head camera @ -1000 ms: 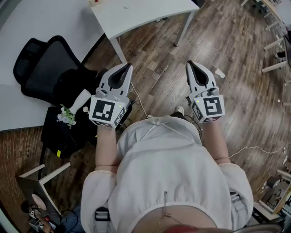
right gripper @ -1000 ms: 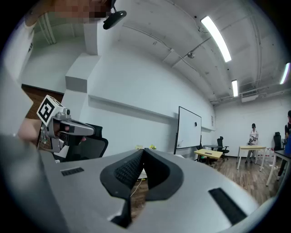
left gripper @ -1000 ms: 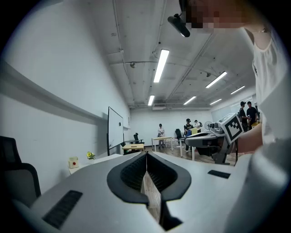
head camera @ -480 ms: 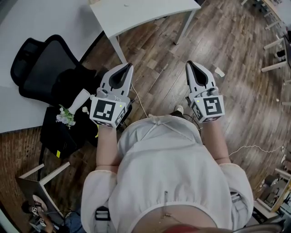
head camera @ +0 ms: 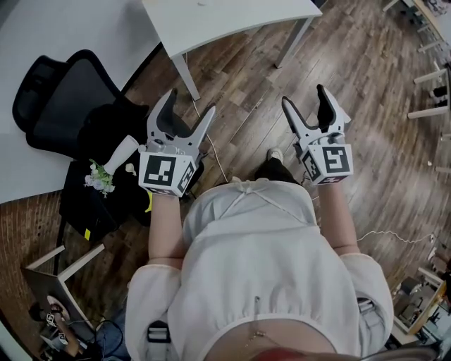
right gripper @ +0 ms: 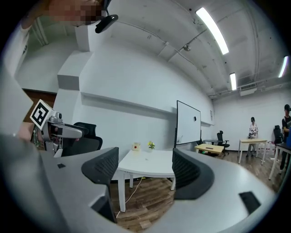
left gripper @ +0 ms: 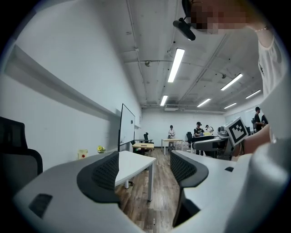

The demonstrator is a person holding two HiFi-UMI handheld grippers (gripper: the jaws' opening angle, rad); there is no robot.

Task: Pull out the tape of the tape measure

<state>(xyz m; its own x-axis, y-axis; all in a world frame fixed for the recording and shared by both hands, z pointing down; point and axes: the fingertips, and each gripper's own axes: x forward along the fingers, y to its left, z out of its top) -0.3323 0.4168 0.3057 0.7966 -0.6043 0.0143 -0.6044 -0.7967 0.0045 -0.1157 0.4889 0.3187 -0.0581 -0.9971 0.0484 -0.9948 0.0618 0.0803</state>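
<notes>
No tape measure can be made out in any view. My left gripper is held level in front of the person's body, above the wood floor. Its jaws have just been opening and stand wide apart with nothing between them. My right gripper is level beside it, and its jaws have likewise just opened on nothing. Both point towards the white table. Between the left gripper's pads, the left gripper view shows only the table and floor. The right gripper frames the same table, with a small pale box and flowers on it.
A black office chair stands at the left. Below it a white vase of flowers lies on a black case. A cable runs over the floor to the table. A whiteboard stands behind the table, and people are at far desks.
Both grippers were shut in the earlier frames and are now wide open. Both hands have moved forward towards the white table.
</notes>
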